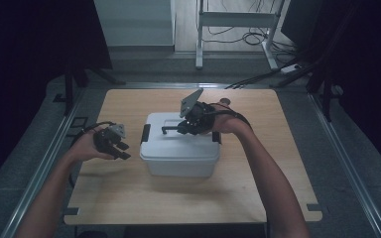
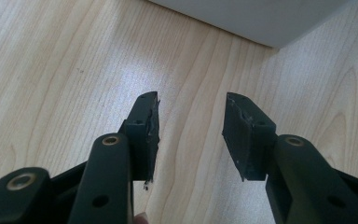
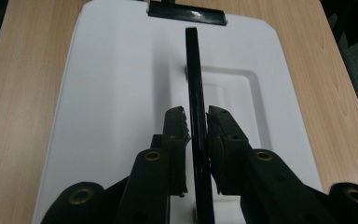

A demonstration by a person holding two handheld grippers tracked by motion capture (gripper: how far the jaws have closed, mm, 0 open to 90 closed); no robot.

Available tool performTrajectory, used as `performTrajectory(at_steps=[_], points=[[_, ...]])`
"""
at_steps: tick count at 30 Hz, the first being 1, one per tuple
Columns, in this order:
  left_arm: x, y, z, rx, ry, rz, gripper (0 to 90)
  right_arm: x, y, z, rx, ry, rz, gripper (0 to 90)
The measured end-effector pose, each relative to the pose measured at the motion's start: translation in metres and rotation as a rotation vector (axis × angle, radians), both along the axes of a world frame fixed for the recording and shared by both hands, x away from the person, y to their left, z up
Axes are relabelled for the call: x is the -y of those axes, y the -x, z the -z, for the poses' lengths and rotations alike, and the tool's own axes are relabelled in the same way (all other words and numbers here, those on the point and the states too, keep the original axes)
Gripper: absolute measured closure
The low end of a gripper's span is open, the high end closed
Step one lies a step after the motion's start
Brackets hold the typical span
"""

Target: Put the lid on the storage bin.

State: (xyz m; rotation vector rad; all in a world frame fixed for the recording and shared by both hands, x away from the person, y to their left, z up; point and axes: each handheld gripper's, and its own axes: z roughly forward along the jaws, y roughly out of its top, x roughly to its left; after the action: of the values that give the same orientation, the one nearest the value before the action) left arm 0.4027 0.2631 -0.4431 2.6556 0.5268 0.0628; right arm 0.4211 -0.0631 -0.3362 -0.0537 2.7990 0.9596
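Where forearms come in over the near edge, finds the left hand [image 1: 85, 147] first, wrapped round the left tongs [image 1: 121, 150]. Hangs just over bare table [image 1: 129, 198], jaws parted to a middling gap, pads [image 2: 147, 126] clear of the wood, nothing between them. Beyond those tips in the left gripper view, just wood grain, then a corner of the box [image 2: 261, 18], near but apart.

From the high view, puts the box [image 1: 178, 161] just to the right of the left tongs and under the right tongs [image 1: 180, 129]. White, lid on, black latch [image 1: 145, 134] on the end facing the left tongs and another on the opposite end, below the right hand [image 1: 224, 122].

Farther in, shows the right tongs reaching across the lid from the right side, closed to a narrow gap about the handle [image 1: 168, 130]. Stands the thin black handle [image 3: 192, 70] on edge, straight up from the lid's recess, running away from the jaws toward the far latch [image 3: 186, 11]. Sets a pad [image 3: 177, 135] close against each face of it. Leaves white lid [image 3: 112, 93] spread to either side of the jaws, table [image 3: 23, 70] past its edges.

Past the right tongs and the table's far edge, grey floor, loose cables [image 1: 250, 37] and a white frame [image 1: 235, 20].
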Motion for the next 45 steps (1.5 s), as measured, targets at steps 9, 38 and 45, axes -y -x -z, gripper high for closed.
performTrajectory(at_steps=[9,38,45], points=[[0.005,-0.001,0.001,-0.004,-0.005,0.006,56.3,0.007,0.001,0.007,0.017,0.031,0.024,82.3],[-0.003,0.001,0.002,-0.002,0.022,-0.027,55.8,0.077,0.017,-0.004,-0.017,-0.156,0.149,56.5],[-0.003,0.005,0.002,0.000,0.023,-0.031,55.7,0.106,0.026,-0.002,-0.013,-0.189,0.202,55.5]])
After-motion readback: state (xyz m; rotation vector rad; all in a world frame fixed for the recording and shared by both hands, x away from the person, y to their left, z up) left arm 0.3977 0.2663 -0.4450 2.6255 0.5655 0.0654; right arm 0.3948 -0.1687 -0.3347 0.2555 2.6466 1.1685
